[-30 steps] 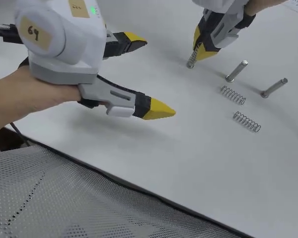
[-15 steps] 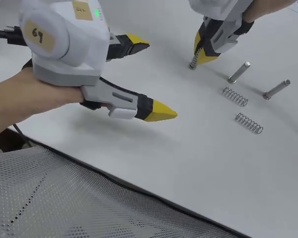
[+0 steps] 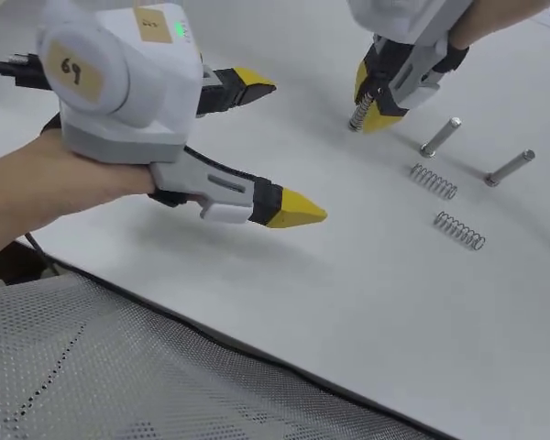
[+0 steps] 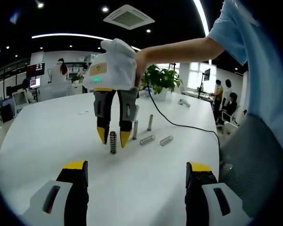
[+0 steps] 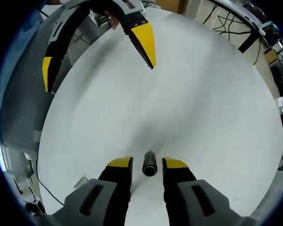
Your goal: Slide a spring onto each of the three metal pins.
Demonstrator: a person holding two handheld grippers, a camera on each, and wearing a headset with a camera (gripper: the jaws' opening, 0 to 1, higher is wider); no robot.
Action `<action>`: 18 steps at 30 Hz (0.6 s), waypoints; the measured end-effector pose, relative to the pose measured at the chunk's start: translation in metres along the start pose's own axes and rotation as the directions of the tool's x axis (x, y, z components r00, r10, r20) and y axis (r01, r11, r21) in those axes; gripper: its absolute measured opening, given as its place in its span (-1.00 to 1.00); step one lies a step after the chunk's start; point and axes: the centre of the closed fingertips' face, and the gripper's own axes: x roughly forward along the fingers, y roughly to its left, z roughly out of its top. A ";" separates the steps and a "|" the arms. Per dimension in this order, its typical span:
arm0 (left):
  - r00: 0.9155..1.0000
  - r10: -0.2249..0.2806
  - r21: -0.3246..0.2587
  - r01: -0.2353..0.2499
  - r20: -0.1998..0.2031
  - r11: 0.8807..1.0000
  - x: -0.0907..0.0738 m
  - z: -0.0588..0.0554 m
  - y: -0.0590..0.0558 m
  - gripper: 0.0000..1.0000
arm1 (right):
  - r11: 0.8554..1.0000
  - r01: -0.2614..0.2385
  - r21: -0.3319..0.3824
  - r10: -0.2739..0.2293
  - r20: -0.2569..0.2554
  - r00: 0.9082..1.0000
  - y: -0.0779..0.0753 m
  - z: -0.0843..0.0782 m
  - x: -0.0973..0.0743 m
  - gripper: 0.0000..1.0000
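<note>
In the head view, the left hand-held gripper (image 3: 280, 147) hovered over the white worktop (image 3: 367, 312), its yellow-tipped jaws spread wide with nothing between them. Farther off, the right hand-held gripper (image 3: 370, 99) pointed down at a pin wearing a spring (image 3: 358, 112), a dark, tightly coiled sleeve standing on the worktop. To its right stood two bare pins (image 3: 439, 136) (image 3: 511, 167), plain grey metal rods. Two loose springs (image 3: 432, 180) (image 3: 458, 229) lay flat just beside them, thin silver coils.

In the left gripper view, that hand-held gripper's own jaws rose far apart from the bottom edge. Ahead, the right hand-held gripper hung tips-down with one jaw on each side of the sprung pin. The coils covered nearly the whole height of the pin. The bare pins stood upright behind it, and the loose springs lay near their feet.

In the right gripper view, the jaws were parted, and the sprung pin sat between the yellow tips with a narrow gap on either side. One loose spring showed at the lower left.
</note>
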 end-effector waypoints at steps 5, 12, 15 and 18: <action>1.000 -0.001 0.001 0.001 0.002 1.000 0.000 0.000 0.000 0.65 | 1.000 0.022 0.020 -0.022 0.030 0.999 0.001 0.001 0.000 -0.11; 1.000 -0.001 -0.002 0.001 0.008 1.000 0.000 0.001 0.001 0.65 | 0.997 0.055 0.057 -0.060 0.085 0.995 0.000 0.004 0.001 0.44; 1.000 -0.003 -0.002 0.003 0.006 1.000 0.001 0.000 0.001 0.65 | 0.996 0.062 0.070 -0.069 0.098 0.993 0.000 0.005 0.001 0.55; 1.000 -0.004 -0.002 0.004 0.006 1.000 0.001 0.001 -0.001 0.65 | 0.994 0.072 0.083 -0.081 0.115 0.990 -0.002 0.005 0.002 0.63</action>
